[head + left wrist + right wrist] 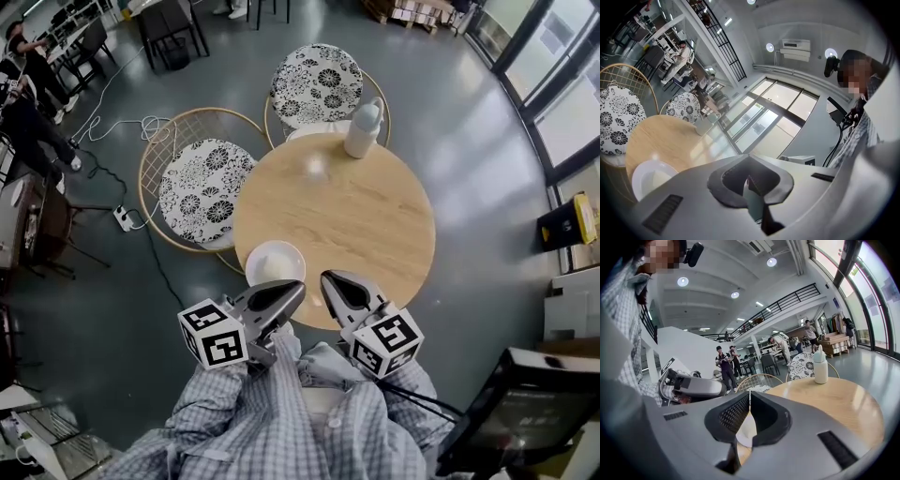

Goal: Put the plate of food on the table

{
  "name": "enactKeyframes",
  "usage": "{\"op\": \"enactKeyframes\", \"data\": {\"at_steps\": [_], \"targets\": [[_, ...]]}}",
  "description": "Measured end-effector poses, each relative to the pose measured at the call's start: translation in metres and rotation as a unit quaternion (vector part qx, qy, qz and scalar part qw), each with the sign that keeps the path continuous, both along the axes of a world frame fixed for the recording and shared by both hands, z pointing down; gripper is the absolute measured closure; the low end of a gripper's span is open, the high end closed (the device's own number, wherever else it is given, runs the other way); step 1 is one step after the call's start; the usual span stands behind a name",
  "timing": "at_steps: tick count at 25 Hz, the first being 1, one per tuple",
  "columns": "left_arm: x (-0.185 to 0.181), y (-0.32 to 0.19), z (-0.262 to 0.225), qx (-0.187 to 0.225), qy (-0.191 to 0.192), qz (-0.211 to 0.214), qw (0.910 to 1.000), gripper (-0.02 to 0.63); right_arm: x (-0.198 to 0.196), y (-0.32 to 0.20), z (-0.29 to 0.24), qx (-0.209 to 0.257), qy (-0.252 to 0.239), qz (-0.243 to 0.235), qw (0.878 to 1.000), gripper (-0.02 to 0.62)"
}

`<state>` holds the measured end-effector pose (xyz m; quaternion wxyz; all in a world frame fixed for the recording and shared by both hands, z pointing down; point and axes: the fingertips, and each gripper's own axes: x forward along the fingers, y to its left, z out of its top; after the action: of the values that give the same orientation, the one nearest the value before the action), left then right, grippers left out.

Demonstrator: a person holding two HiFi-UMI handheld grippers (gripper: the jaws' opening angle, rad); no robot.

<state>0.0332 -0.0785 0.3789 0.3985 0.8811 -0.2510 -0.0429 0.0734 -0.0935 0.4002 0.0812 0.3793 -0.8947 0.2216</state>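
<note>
Since both grippers are hanging close to the person's checked shirt, start there: the left gripper and the right gripper each have their jaws pressed together at the tips with nothing pinched, and each gripper's own view backs that up. Just ahead of the left tip, a touch to its left, is the white plate. It's sitting on the round wooden table, right at the near-left edge, and I honestly can't say whether the rim pokes over. So the left gripper is clearly the nearer one, while the plate lies off to the left of the right gripper's line. It's round, so there's no long axis to worry about, and any grab or nudge would come at the near rim. My guess is the placing part is basically done, and at most it wants pushing further in from the edge. The left gripper view shows the plate low on its left with something pale inside, though I can't tell if that's food. The right gripper view only gets a sliver of it through the gap under its tips. Only the head view shows the spacing, plus the white bottle at the far edge, well apart from the plate, and two floral-cushioned chairs beyond.
</note>
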Motion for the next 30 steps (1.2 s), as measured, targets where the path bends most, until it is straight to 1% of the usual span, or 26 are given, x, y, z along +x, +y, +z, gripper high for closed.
{"op": "enactKeyframes", "data": {"at_steps": [8, 30], "targets": [[0.0019, -0.0027, 0.0013, 0.003, -0.002, 0.002, 1.0, 0.598, 0.0019, -0.0014, -0.0007, 0.003, 0.001, 0.0, 1.0, 0.58], [0.0007, -0.008, 0.0049, -0.004, -0.001, 0.001, 1.0, 0.598, -0.0027, -0.0061, -0.0007, 0.006, 0.002, -0.01, 1.0, 0.58]]}}
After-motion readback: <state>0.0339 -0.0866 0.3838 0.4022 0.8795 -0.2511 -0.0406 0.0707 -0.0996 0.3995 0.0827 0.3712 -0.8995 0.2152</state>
